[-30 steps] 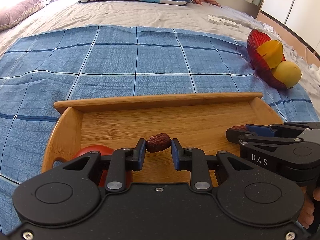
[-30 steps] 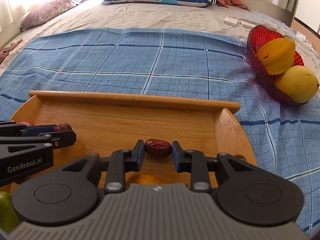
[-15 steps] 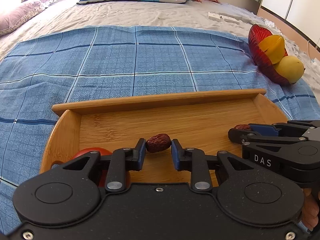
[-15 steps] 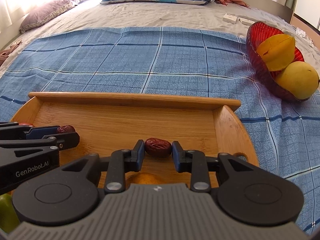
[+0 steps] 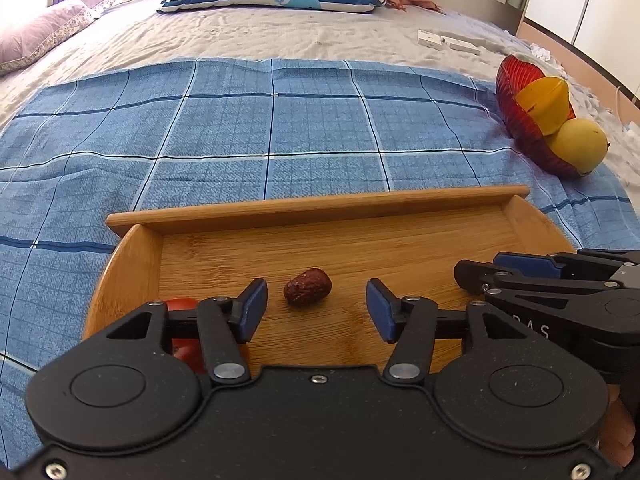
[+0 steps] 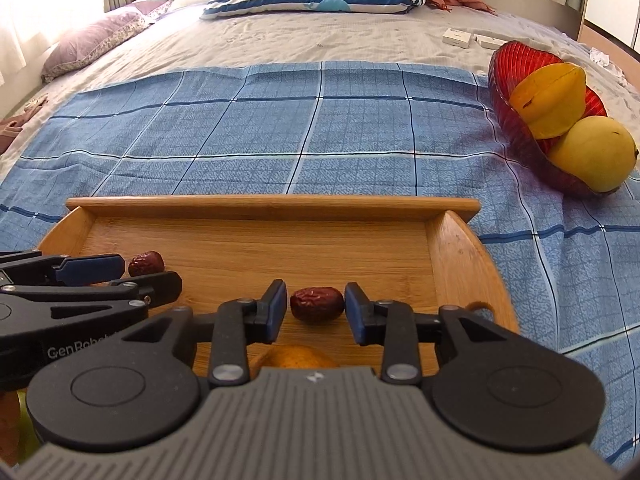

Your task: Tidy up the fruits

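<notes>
step: setting dates onto wooden tray (image 5: 320, 204) | left gripper (image 5: 316, 310) spread wide, left date (image 5: 307, 287) lying free, frame centre | right gripper (image 6: 316, 307) apparently just parted around right date (image 6: 317, 304), lower centre | next: likely back both clear

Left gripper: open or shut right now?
Open. The left gripper has its blue pads spread wide, with clear gaps either side of the date, which lies on the tray.
</notes>
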